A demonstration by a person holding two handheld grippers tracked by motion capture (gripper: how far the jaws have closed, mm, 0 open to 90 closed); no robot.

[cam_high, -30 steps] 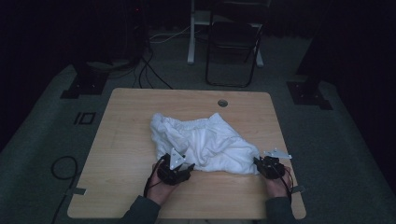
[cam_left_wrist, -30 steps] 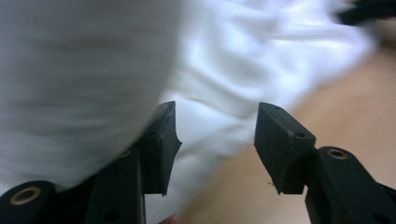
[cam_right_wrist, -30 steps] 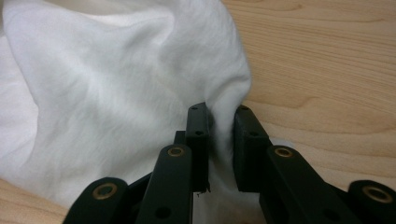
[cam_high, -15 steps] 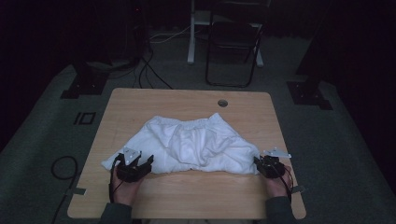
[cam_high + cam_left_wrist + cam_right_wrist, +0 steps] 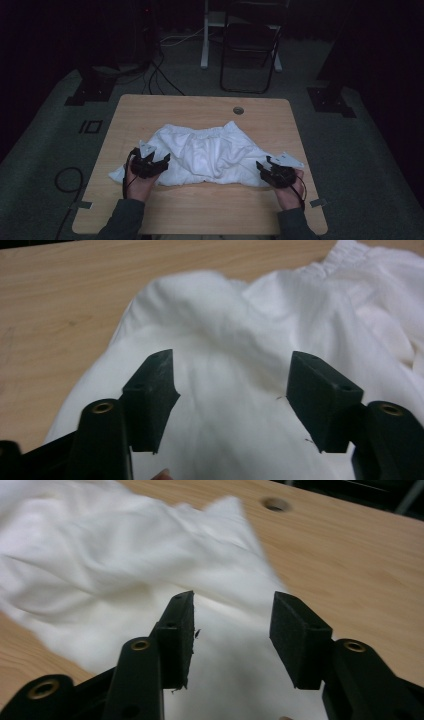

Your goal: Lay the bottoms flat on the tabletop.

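The white shorts [image 5: 207, 156] are spread flat across the middle of the wooden table [image 5: 200, 107], while the left gripper [image 5: 161, 162] and right gripper [image 5: 263, 167], their jaws just opened and parted with nothing pinched, are held over the garment's 2 near corners.

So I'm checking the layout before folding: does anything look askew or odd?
The white shorts lie spread but rumpled, with creases across the middle and the left leg corner trailing out past the left gripper. Nothing looks torn or stained. Both grippers' jaws have just been opening, gripping nothing.
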